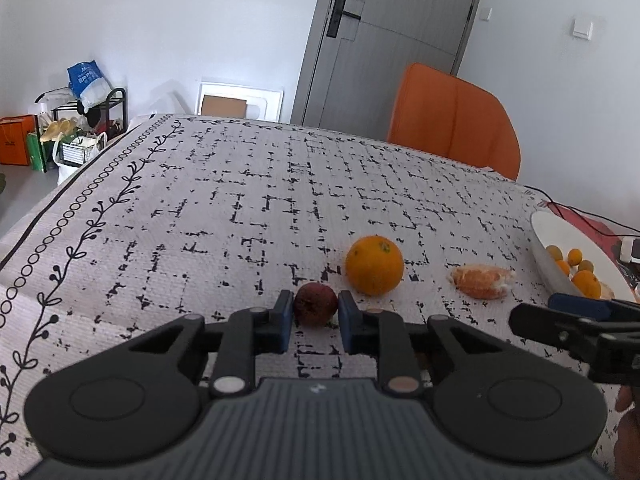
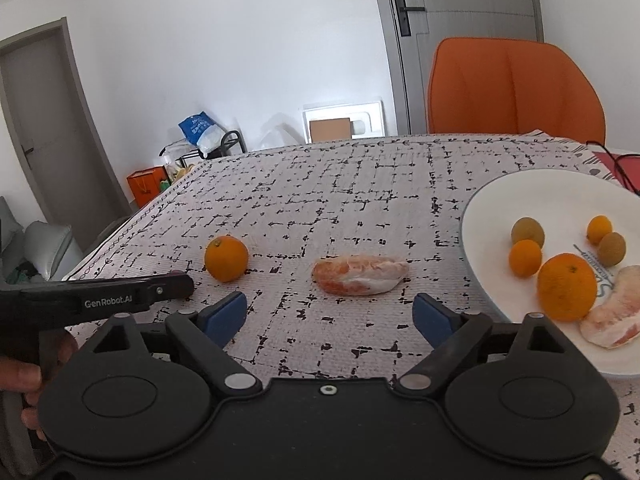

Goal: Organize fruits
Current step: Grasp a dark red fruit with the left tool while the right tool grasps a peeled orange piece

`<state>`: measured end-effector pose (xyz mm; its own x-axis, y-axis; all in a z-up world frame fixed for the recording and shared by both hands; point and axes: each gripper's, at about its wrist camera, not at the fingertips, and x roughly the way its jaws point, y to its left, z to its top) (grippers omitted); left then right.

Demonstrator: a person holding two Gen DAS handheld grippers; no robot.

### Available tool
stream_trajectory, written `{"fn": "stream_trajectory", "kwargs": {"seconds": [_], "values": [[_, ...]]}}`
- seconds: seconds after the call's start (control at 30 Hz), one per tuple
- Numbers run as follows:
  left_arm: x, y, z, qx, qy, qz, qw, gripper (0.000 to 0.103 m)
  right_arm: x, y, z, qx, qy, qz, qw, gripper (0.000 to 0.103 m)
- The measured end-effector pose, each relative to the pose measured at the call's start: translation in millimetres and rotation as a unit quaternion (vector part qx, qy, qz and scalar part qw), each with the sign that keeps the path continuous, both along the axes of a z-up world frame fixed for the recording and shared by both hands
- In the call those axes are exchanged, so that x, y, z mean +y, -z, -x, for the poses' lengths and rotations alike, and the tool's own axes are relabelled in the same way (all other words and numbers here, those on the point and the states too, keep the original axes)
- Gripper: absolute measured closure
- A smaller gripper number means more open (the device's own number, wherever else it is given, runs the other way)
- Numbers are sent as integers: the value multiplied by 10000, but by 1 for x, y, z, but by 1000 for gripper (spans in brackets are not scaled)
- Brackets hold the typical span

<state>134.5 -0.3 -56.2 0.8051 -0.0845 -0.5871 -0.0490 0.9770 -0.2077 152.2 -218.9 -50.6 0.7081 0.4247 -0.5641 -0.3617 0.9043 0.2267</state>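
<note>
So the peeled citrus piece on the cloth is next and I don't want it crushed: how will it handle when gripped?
The peeled citrus piece looks soft, with bare pulp and thin membrane, so it probably squashes or tears under firm pressure. Its elongated shape, lying flat, makes rolling unlikely. The right hand-held gripper stands open before it.

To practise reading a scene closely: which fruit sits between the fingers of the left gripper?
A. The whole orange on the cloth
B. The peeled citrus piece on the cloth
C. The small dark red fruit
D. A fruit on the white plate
C: the left gripper has its blue pads closed on the small dark red fruit, while the orange lies apart on the cloth.
</note>
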Motion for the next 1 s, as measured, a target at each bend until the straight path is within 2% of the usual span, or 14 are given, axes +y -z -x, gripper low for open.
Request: {"fn": "stream_trajectory", "kwargs": {"seconds": [0.37, 0.43, 0.9, 0.97, 1.0], "values": [[19, -8, 7, -114, -197, 73, 9997, 81, 18, 4, -18, 8, -12, 342, 9994, 18], [22, -8, 8, -132, -217, 84, 9996, 81, 21, 5, -22, -2, 74, 444, 9990, 22], [43, -9, 17, -195, -337, 184, 9991, 81, 38, 13, -41, -30, 260, 1157, 9929, 22], [43, -10, 17, -205, -336, 196, 9990, 81, 39, 14, -42, -64, 255, 1224, 9921, 26], [43, -10, 17, -210, -336, 198, 9990, 81, 39, 14, -42, -99, 265, 1266, 9916, 32]]}}
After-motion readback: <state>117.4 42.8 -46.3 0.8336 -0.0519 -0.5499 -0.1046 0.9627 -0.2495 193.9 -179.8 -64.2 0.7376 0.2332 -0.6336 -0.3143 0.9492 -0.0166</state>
